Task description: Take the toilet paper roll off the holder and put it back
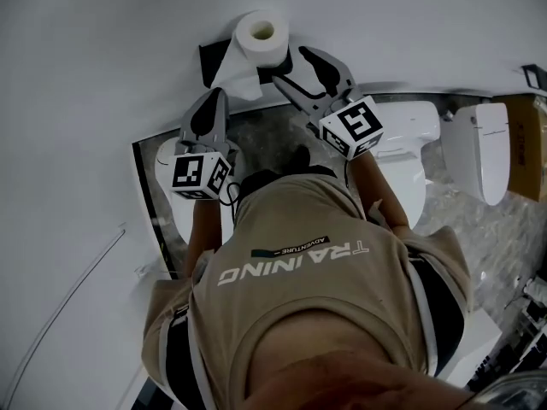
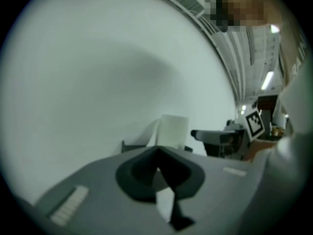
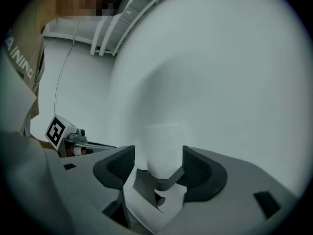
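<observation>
A white toilet paper roll [image 1: 261, 34] sits on a dark holder [image 1: 212, 61] fixed to the wall, with a loose tail of paper [image 1: 237, 80] hanging below it. My right gripper [image 1: 289, 65] is just right of the roll and open. In the right gripper view the roll [image 3: 165, 143] stands between the two spread pads [image 3: 120, 164] above the holder's bracket [image 3: 159, 181], and I see no pad pressing on it. My left gripper [image 1: 214, 94] is below the roll, apart from it, with its jaws shut on nothing [image 2: 157, 168]. From that side the roll [image 2: 173, 130] shows ahead of it.
A white wall [image 1: 94, 75] fills the left and far side. A white toilet [image 1: 412, 139] stands at the right, with another white fixture [image 1: 483, 148] beyond it over marbled floor. The person's tan shirt [image 1: 299, 289] fills the near part of the head view.
</observation>
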Demonstrator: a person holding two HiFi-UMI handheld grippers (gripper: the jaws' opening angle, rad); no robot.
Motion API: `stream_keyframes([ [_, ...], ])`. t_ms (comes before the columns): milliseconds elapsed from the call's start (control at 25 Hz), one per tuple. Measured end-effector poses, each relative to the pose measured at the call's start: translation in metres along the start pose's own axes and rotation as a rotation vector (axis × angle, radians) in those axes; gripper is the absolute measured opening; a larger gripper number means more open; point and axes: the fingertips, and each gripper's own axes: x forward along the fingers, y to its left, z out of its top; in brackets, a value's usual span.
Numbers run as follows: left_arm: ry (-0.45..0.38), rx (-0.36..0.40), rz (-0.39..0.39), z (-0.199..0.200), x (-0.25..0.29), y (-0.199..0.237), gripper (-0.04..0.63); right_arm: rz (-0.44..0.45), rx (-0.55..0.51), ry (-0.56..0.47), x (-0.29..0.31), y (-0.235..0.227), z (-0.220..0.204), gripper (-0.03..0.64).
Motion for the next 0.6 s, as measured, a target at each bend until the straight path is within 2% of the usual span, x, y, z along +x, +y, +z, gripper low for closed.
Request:
stream_keyframes([
  [120,0.008,-0.003,0.021,-0.002,0.003,0.006,0.0,-0.002,0.027,0.012,0.014,-0.011,0.002,0.304],
  [240,0.005,-0.011,0.029,-0.002,0.0,0.012,0.0,-0.005,0.018,0.013,0.025,-0.012,0.007,0.311],
  [600,-0.031,-0.055,-0.049,0.008,0.001,0.025,0.0,-0.002,-0.05,0.127,0.063,-0.012,0.002,0.33],
])
